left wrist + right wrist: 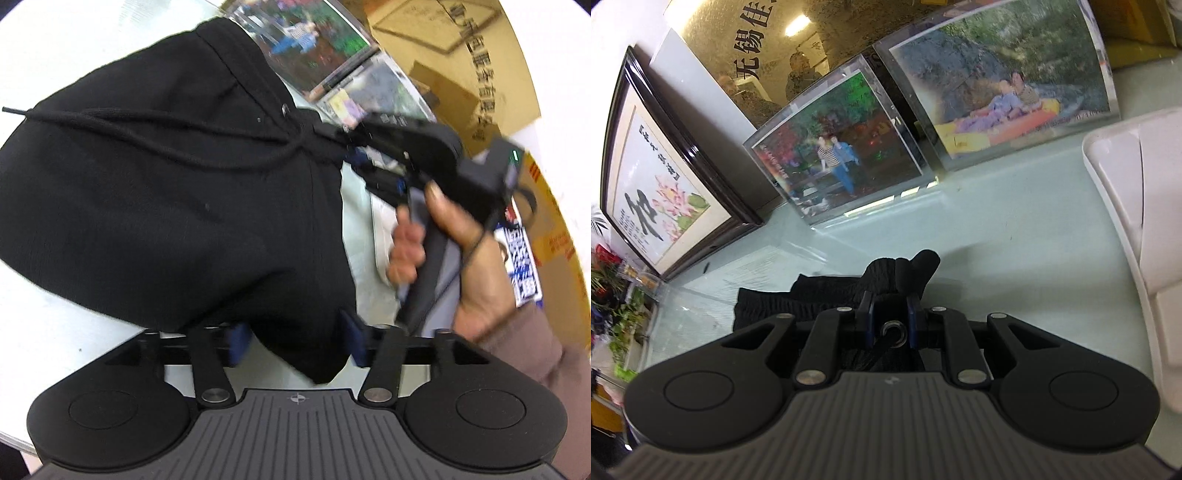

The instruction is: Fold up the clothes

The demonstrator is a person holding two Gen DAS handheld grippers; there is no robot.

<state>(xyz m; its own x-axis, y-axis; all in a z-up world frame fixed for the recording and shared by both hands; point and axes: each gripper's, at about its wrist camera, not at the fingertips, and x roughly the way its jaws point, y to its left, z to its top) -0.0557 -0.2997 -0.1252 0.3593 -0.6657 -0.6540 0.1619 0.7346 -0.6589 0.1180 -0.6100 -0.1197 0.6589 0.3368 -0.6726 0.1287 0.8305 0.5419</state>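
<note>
Black trousers (166,206) lie bunched on the pale surface (44,325) in the left wrist view; the left hand-held gripper (295,341) stands spread, cloth between its pads (untouched). At three o'clock a hand (454,258) holds the right hand-held gripper (354,147).

Right wrist view: its pads pinch the waistband (897,280); photo frames (846,158) stand at twelve o'clock.

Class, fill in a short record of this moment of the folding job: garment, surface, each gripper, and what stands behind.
garment: black drawstring fabric garment, lying bunched on the surface
surface: pale glossy tabletop
left gripper: jaws apart, a fold of the garment between them, pads not pressing it
right gripper: shut on the garment's edge near a metal eyelet
holder: a person's hand grips the right gripper's handle
background: two clear acrylic photo blocks, a dark-framed lotus picture, a white plastic tray
</note>
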